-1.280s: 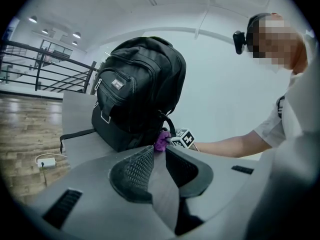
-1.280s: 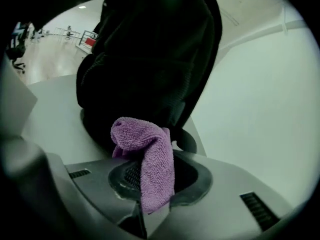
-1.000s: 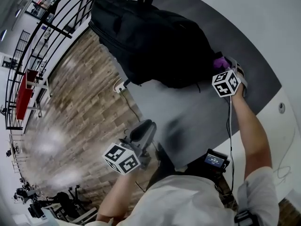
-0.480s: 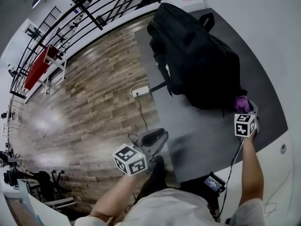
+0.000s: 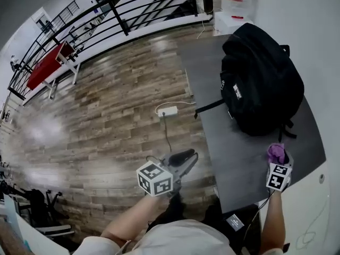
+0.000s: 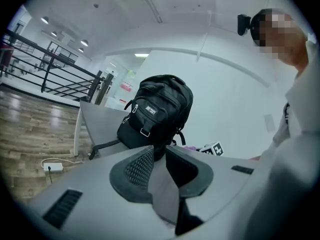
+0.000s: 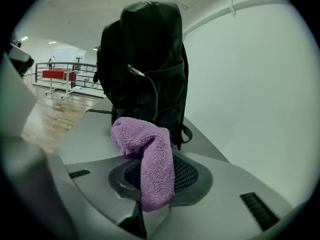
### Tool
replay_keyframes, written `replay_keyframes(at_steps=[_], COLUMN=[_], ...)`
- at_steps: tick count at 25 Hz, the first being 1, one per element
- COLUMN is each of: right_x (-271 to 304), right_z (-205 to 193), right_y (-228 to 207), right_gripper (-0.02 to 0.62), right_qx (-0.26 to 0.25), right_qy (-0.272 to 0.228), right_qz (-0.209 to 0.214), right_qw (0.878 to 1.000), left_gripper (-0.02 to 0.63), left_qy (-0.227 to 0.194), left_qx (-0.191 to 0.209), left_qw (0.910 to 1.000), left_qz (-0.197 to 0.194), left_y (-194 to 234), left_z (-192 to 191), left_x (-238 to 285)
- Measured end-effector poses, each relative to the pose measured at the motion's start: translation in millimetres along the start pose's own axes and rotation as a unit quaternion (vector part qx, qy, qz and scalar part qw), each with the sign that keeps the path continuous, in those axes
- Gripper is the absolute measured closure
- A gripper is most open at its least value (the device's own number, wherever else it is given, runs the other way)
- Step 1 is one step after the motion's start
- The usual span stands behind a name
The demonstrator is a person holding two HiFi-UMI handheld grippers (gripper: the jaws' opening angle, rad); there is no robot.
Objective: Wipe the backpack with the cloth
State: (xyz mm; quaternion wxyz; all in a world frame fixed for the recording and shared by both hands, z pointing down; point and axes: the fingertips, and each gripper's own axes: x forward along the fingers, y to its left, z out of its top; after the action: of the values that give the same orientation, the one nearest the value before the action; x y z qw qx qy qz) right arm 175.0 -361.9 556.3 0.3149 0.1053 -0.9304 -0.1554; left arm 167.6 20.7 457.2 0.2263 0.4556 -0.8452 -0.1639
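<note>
Ahead of clamped cloth (image 7: 150, 159), upright backpack (image 7: 145, 64) on table (image 5: 239, 158); power strip (image 5: 168, 111) on floor (image 5: 106, 116).

- Your backpack (image 5: 260, 84) is black and bulky, and it stands upright on the far part of the dark grey worktop (image 5: 236, 161).
- Its front pocket carries a small white label (image 6: 150, 111) and faces the worktop's open edge.
- One loose strap (image 5: 210, 108) trails from its base across the worktop toward that edge.
- Your cloth (image 7: 147, 154) is purple terry, bunched into a thick fold.
- It is pinched between the jaws of your right tool (image 7: 156, 180). The bulk of it rises above the pads and flops over, and one end hangs down across them.
- In the head view the cloth sits near the backpack's lower end, with a strip of bare worktop between them.
</note>
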Motion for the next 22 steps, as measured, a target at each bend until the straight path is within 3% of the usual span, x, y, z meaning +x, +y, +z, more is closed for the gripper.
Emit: replay_keyframes(at_steps=[9, 15, 22], right_x=[-84.1, -118.8, -97.1], right_z=[15.7, 64.3, 118.2], right_y=[116.6, 185.2, 223.4], right_gripper=[0.508, 0.508, 0.507], right_qx=[0.063, 0.087, 0.091], right_qy=[0.006, -0.025, -0.062], right_qz=[-0.003, 0.052, 0.115], right_qw=[0.998, 0.995, 0.987], left_gripper=[0.548, 0.548, 0.549], left_qy=[-0.016, -0.038, -0.031], left_qx=[0.0, -0.006, -0.011], left_qw=[0.9991, 0.9986, 0.9993], left_qz=[-0.039, -0.037, -0.019], left_y=[62.5, 84.6, 116.1], left_z=[22.0, 41.4, 56.3], left_x=[-75.2, -99.5, -65.1])
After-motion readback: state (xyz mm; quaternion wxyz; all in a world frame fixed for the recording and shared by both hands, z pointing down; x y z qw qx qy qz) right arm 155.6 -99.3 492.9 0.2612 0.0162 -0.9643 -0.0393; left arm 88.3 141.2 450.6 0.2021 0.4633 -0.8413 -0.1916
